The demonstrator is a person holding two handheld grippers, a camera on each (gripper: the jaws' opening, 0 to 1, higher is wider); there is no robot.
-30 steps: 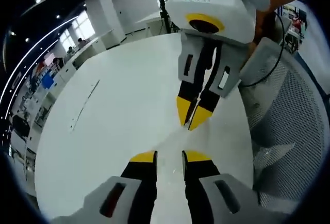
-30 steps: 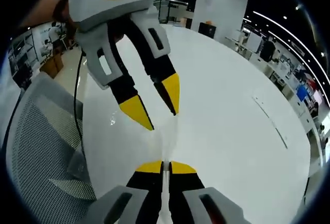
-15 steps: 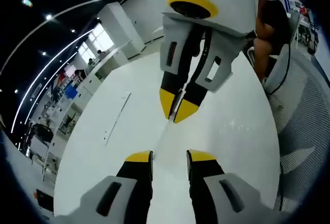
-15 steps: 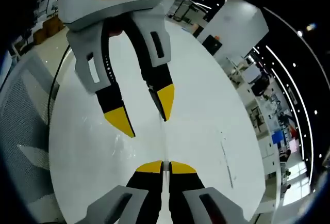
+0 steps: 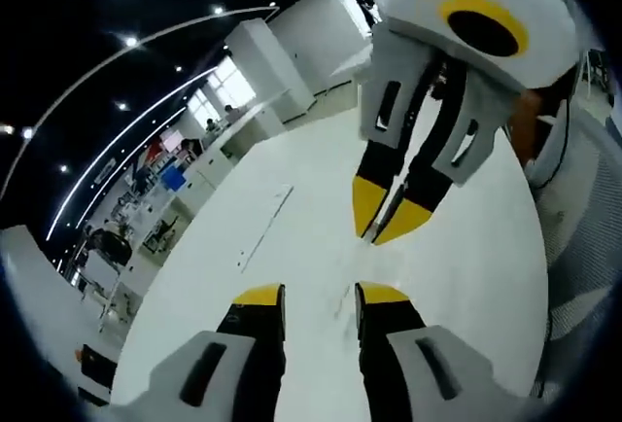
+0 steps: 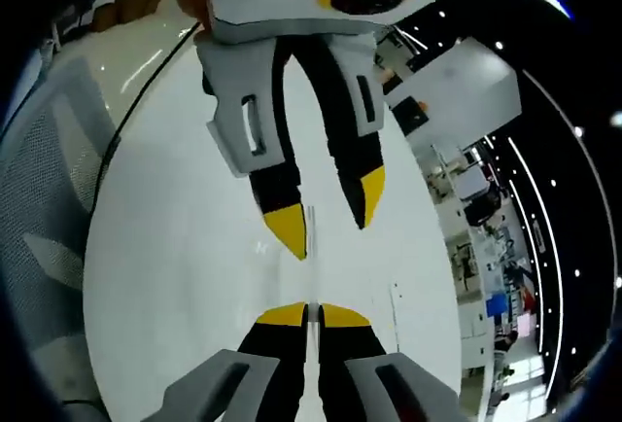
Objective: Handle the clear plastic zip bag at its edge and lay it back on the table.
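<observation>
Big white table (image 5: 292, 247) spreads out beneath both tools, and the two of them face each other above it. The right gripper (image 6: 304, 313) has its jaws pressed together on the thin edge of the clear bag (image 6: 309, 223), which runs as a faint see-through strip from its tips toward the other tool. The left gripper (image 5: 318, 295) has its jaws standing apart with the film passing between them, not pinched as far as I can judge. To do this well, I'd say keep that edge taut and level, bring both tools down together, and let go only once the film lies flat, otherwise it may curl or cling to a jaw. Off to the right gripper's left there's a mesh chair (image 6: 44, 198), close to the table's rim. Beyond the left gripper, a faint line (image 5: 264, 226) marks the tabletop, well clear of the bag.
</observation>
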